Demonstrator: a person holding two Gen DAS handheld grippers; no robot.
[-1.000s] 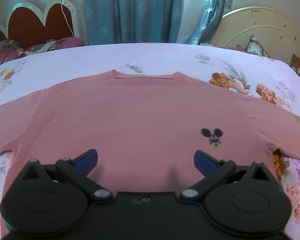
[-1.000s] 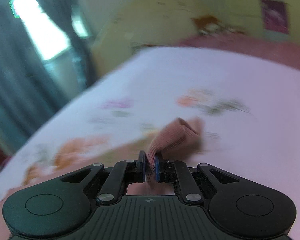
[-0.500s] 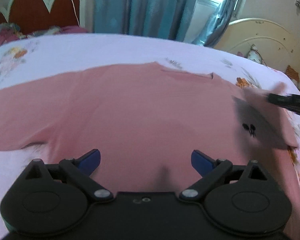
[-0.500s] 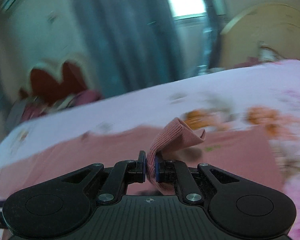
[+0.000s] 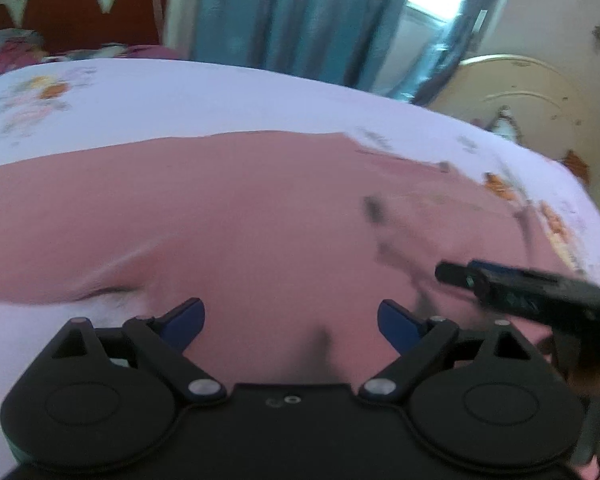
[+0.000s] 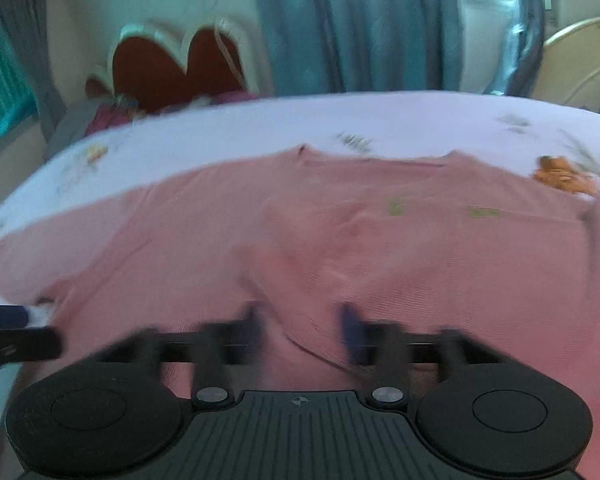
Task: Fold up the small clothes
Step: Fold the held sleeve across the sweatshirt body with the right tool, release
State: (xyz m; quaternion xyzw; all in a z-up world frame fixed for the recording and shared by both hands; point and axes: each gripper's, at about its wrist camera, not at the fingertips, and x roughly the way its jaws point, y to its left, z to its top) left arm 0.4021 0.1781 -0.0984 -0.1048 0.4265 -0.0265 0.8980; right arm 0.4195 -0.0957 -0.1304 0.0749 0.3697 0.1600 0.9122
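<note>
Meanwhile, pink shirt (image 6: 340, 240) lies flat on floral bedsheet (image 6: 260, 120), one sleeve folded across chest toward 12 o'clock; right gripper (image 6: 300, 328) jaws opening, letting sleeve go; left gripper (image 5: 290, 316) closing, wide, empty, apparently heading for other sleeve.

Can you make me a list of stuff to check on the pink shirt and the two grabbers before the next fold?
1. Right gripper has let go: ok, jaws opening, folded edge lying loose between them.
2. Right sleeve folded over the pink shirt: ok.
3. Left gripper empty: ok, wide though closing, nothing pinched.
4. Left sleeve folded: not ok, spread out flat.
5. Shirt fully on the bedsheet: cannot tell, bottom hem hidden.
</note>
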